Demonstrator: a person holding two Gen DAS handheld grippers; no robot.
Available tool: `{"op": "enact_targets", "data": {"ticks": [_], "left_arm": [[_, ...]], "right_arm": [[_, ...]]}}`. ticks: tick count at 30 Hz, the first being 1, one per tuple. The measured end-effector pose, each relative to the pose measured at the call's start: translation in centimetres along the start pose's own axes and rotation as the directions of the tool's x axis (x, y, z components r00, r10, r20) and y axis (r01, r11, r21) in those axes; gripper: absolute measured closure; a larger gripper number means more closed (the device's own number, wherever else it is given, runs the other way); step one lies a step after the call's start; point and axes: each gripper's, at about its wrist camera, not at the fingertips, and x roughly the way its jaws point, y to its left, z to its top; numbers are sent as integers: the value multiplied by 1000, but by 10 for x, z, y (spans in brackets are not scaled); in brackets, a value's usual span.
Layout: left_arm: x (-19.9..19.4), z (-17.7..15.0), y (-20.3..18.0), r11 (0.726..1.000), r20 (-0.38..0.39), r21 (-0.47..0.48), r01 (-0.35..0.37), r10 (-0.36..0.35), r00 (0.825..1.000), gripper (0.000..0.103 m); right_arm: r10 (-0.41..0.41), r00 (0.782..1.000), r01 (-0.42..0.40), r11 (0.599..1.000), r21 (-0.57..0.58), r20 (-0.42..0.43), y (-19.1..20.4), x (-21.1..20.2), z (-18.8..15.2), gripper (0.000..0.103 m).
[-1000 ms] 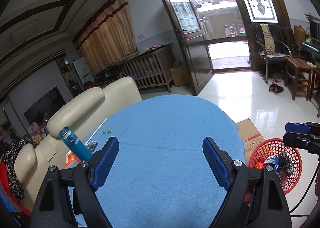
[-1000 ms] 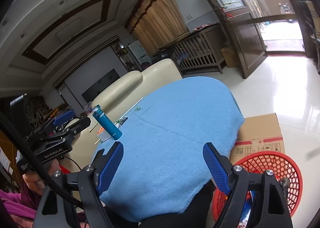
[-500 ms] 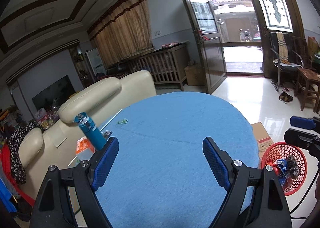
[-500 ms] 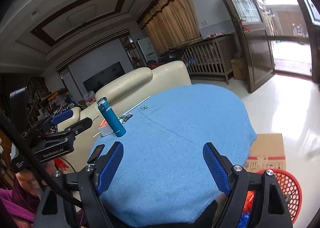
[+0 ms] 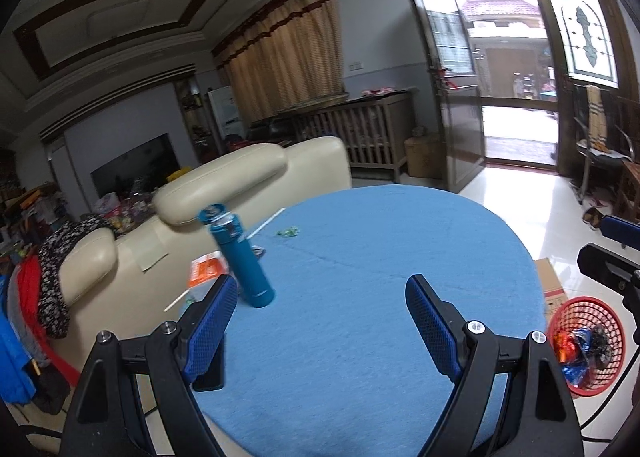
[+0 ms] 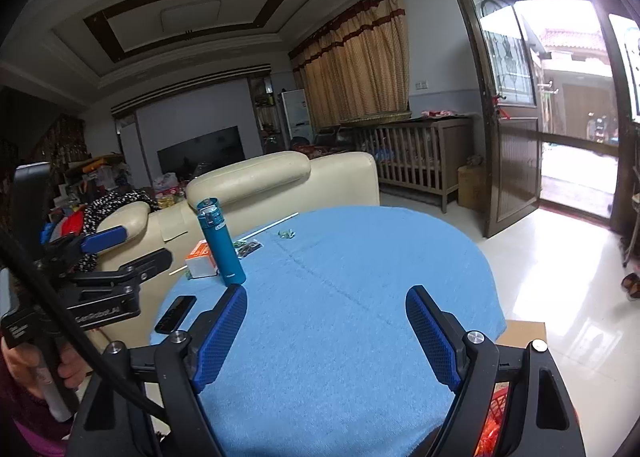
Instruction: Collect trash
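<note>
Trash on the round blue-covered table is confined to its far left edge: one green wrapper, one dark foil packet, one orange-and-white carton and one white straw are counted there, beside one upright teal bottle and one black remote. Further scraps are seen already lying in the single red basket on the floor at the table's right, next to one cardboard box. Compared with the earlier frames, both views are swung away from the basket and levelled toward the far-left cluster, which is judged to signal that a new pickup is being approached. The left gripper and the right gripper are each held with jaws spread wide and nothing between the pads. Neither tool is yet near any item. One cream sofa is visible behind the table.
</note>
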Motion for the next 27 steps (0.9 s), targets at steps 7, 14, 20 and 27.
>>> {"op": "enact_targets", "data": {"ticks": [7,14,20,27], "left_arm": [[-7,-12,36,997,4,-56,-50,50,999,16],[-19,-24,64,992,20,-102,-78,80,997,16],[-22,-28,86,983,17,-158,-93,97,995,16],[-23,-34,101,977,3,-179,-116,118,993,16]], "right_arm": [[-19,1000,19,999,-45,-14,41,12,1,19],[-39,999,37,995,-92,-14,81,20,0,19],[-49,999,48,991,-126,-3,106,20,0,19],[-33,999,33,992,-126,-4,118,20,2,19]]}}
